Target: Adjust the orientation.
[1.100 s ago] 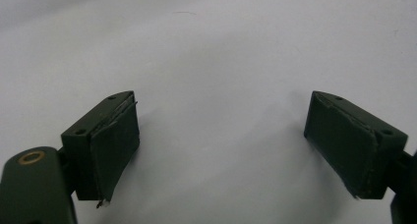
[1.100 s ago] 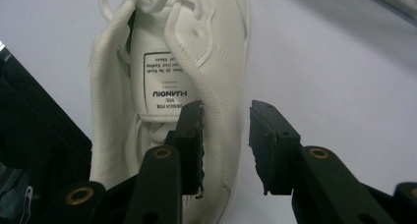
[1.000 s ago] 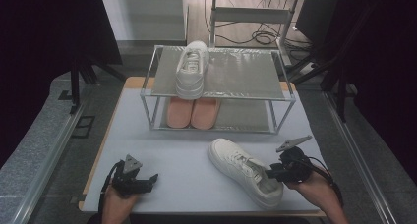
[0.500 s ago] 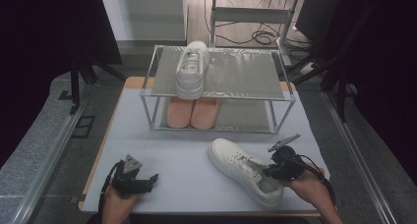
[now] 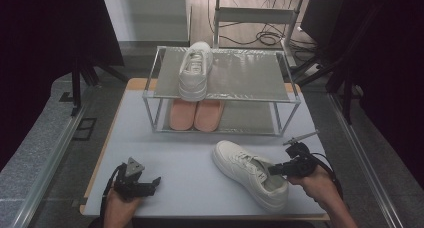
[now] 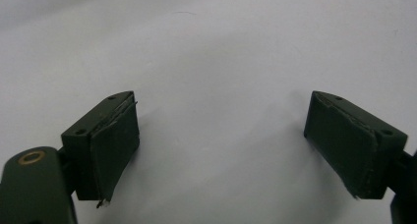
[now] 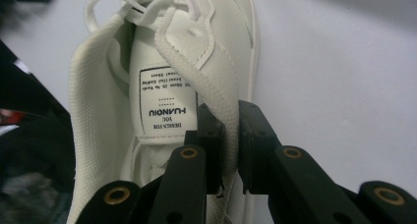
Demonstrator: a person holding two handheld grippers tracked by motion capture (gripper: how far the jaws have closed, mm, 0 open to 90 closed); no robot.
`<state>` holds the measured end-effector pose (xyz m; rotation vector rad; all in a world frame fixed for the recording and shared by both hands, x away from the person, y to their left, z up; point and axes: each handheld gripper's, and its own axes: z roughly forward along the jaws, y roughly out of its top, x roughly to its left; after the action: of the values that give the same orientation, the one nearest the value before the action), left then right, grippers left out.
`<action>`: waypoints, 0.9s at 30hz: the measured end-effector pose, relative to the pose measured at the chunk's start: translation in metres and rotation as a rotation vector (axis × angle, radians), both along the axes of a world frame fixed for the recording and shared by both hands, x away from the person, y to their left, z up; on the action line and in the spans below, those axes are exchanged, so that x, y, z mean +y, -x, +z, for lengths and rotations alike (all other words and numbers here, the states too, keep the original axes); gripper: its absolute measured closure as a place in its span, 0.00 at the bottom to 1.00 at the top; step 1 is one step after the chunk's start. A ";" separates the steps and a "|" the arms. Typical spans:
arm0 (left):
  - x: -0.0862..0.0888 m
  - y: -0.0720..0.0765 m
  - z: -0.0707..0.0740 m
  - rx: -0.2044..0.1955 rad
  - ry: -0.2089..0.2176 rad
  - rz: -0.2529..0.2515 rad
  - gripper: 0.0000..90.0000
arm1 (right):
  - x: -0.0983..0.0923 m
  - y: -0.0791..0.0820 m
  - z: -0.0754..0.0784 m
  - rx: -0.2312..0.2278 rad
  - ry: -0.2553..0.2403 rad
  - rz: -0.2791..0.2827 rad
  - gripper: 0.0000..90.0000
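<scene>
Sneaker (image 5: 250,173), white and lying diagonally on the table (image 5: 190,158), is where our work sits: its heel end is at our right claw (image 7: 231,150), its toe pointing away toward the shelf. In the right gripper view the jaws have just been closing and now pinch the padded collar wall (image 7: 223,111), one pad inside the opening by the printed insole label (image 7: 164,106), the other outside. We judge this rim grip was chosen because the collar is a thin, firm edge that lets the shoe hang below the claw when lifted. Across the table, well apart from that claw, our left claw (image 6: 221,145) rests low with its jaws spread wide and nothing between them, seemingly kept clear until needed. Beyond the right claw's tip, past the shoe's toe, stands the metal rack (image 5: 222,88). A pink pair (image 5: 195,114) sits on its lower tier, and a matching white sneaker (image 5: 195,70) lies on the left of the top tier, with free space beside it, likely the spot for ours.
</scene>
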<state>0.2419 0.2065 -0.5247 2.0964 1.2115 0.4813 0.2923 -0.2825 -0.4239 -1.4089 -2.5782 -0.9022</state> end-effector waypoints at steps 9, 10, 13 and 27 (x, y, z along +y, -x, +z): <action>0.000 0.000 0.000 0.000 -0.001 0.000 0.15 | -0.011 -0.006 0.002 0.058 -0.102 -0.029 0.91; 0.000 0.000 0.000 0.000 0.000 0.000 0.15 | -0.011 -0.006 0.002 0.061 -0.114 -0.035 0.91; 0.000 0.000 0.000 0.001 0.000 0.000 0.15 | -0.015 -0.008 0.002 0.082 -0.148 -0.053 0.91; 0.000 0.000 0.000 0.002 0.001 0.001 0.15 | -0.022 -0.008 0.018 0.105 -0.267 -0.069 0.91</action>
<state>0.2421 0.2067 -0.5247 2.0966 1.2138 0.4788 0.3006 -0.3049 -0.4056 -1.4331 -2.2469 -1.1015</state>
